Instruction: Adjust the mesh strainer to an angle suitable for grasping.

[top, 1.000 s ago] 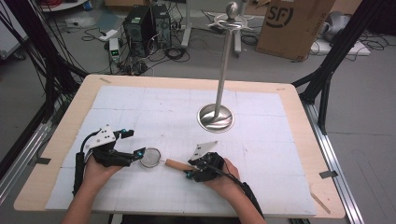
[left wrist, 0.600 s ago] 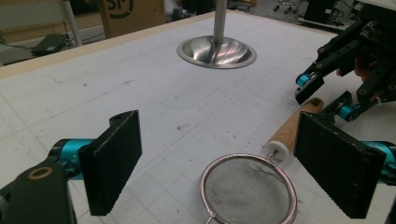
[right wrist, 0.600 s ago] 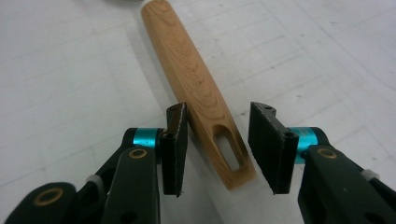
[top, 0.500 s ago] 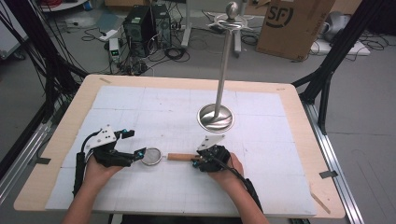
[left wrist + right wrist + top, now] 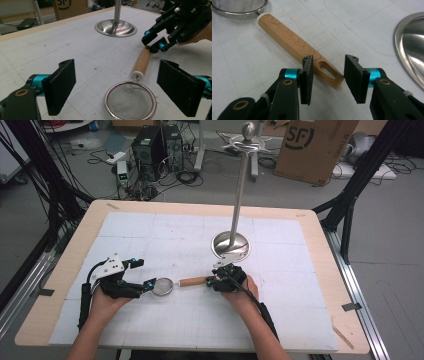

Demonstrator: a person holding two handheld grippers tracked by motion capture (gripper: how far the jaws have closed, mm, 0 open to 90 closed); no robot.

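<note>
On the white table mat [image 5: 165,232], the left gripper [image 5: 148,284] rests at the left with its jaws spread wide, holding nothing; the mesh bowl of the strainer [image 5: 130,101] lies flat between its pads without touching them. The strainer's wooden handle [image 5: 298,46] runs right toward the right gripper [image 5: 328,75], whose jaws have just been closing and straddle the slotted end, a gap showing at the right pad. Just beyond stands the steel stand [image 5: 231,244].

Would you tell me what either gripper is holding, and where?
Nothing is held: the strainer lies between the open left gripper, its handle end between the open right gripper.
</note>
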